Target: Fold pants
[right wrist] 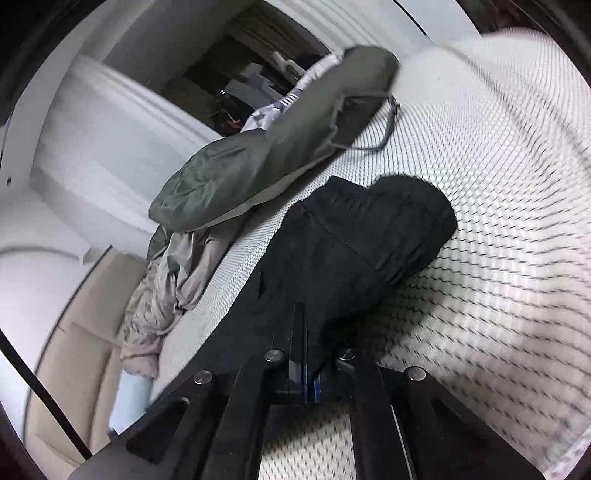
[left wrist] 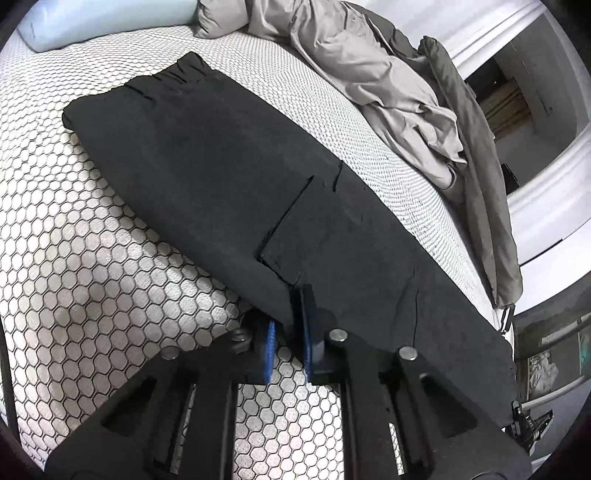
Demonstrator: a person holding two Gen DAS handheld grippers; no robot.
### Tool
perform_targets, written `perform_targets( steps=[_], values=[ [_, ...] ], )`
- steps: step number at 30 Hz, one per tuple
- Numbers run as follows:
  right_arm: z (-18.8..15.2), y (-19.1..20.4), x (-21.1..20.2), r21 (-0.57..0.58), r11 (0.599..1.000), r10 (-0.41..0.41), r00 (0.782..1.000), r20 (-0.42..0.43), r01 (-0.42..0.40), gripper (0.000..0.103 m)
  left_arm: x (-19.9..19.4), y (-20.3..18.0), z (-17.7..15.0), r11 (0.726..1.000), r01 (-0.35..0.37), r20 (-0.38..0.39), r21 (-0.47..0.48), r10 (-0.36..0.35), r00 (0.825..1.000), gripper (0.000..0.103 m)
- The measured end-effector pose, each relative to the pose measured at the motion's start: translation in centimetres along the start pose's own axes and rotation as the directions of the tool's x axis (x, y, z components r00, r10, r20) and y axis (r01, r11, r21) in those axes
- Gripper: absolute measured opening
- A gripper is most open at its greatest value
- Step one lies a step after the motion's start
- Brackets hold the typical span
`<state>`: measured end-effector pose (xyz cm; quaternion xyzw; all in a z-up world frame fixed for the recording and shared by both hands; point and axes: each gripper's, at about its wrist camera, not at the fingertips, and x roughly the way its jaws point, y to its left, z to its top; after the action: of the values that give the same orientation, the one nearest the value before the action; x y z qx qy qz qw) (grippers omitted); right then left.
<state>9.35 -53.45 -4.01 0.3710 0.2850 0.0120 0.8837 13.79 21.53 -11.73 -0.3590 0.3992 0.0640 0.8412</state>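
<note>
The black pants [left wrist: 221,166] lie folded lengthwise on the bed, with the gathered waistband [left wrist: 181,74] at the far end. In the left wrist view my left gripper [left wrist: 290,315] sits at the near long edge, its blue pads [left wrist: 271,343] shut on a pinch of that edge beside a pocket flap. In the right wrist view the pants [right wrist: 351,251] run away from me and bulge up at the far end. My right gripper [right wrist: 308,332] is shut on the black cloth at its near edge; the cloth drapes over one finger and hides it.
The mattress [left wrist: 74,240] has a white cover with a hexagon pattern. A crumpled grey duvet [left wrist: 369,74] and a dark grey pillow [right wrist: 258,166] lie along the far side of the pants. A light blue pillow [left wrist: 74,22] sits at the head. White wall panels stand beyond the bed.
</note>
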Motion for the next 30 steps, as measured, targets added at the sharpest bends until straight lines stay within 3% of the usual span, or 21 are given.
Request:
perform_targets(
  steps=[2,3,5,6,9,12,19,22,23,25,26,27,30],
  values=[
    [-0.4,-0.3,-0.1,-0.007,0.999,-0.034,0.999,-0.016,0.034,0.001,1.1,0.5,0.4,0.999,-0.006,-0.025,-0.033,0.005,1.0,0.021],
    [-0.6,-1.2,0.6,0.032,0.999,-0.033,0.998,-0.047,0.034,0.002,1.6,1.1,0.7,0.998,0.014,-0.039,-0.062,-0.016,0.999,0.021],
    [-0.6,-2.8,1.4,0.101,0.994,-0.035,0.995,-0.096,0.045,0.002,1.4,2.1,0.5,0.993,0.037,-0.019,-0.11,-0.039,0.999,0.019],
    [-0.6,-3.4,2.0,0.131,0.99,-0.03,0.993,-0.113,0.044,0.003,1.3,2.1,0.6,0.994,0.036,-0.015,-0.106,-0.038,0.999,0.012],
    [-0.6,-4.3,2.6,0.162,0.986,-0.005,0.994,-0.106,0.022,0.003,-0.3,0.6,0.4,1.0,-0.017,0.048,-0.006,0.017,0.999,0.006],
    [-0.6,-3.7,2.4,0.122,0.992,-0.025,0.996,-0.082,0.035,0.002,-2.2,-0.8,-0.4,0.997,-0.041,0.1,0.066,0.035,0.994,0.005],
    [-2.4,-3.3,0.4,0.072,0.996,-0.042,0.991,-0.129,0.051,0.001,-5.8,1.8,-3.8,0.99,-0.085,0.077,0.109,0.077,0.994,0.006],
    [-3.8,-2.8,-1.3,0.047,0.996,-0.074,0.987,-0.14,0.082,0.002,-6.7,2.6,-3.8,0.985,-0.107,0.049,0.139,0.101,0.994,0.021],
    [-4.0,-2.7,-1.7,0.043,0.995,-0.078,0.986,-0.151,0.085,0.006,-7.3,3.1,-3.9,0.981,-0.139,0.049,0.134,0.134,0.99,0.028],
    [-4.1,-2.6,-2.3,0.0,0.991,-0.132,0.977,-0.168,0.134,0.035,-8.9,3.6,-3.7,0.984,-0.152,0.088,0.093,0.144,0.986,0.03],
    [-3.9,-2.8,-2.9,-0.002,0.989,-0.146,0.979,-0.139,0.148,0.044,-9.4,3.4,-3.5,0.985,-0.151,0.099,0.085,0.143,0.985,0.032],
    [-3.7,-3.1,-3.5,0.007,0.989,-0.144,0.984,-0.101,0.146,0.059,-10.1,3.1,-3.4,0.983,-0.157,0.119,0.095,0.145,0.982,0.041],
    [-2.7,-5.2,-4.1,0.094,0.989,-0.111,0.993,-0.05,0.116,0.062,-11.6,1.5,-3.6,0.972,-0.189,0.212,0.139,0.157,0.965,0.063]
  ],
)
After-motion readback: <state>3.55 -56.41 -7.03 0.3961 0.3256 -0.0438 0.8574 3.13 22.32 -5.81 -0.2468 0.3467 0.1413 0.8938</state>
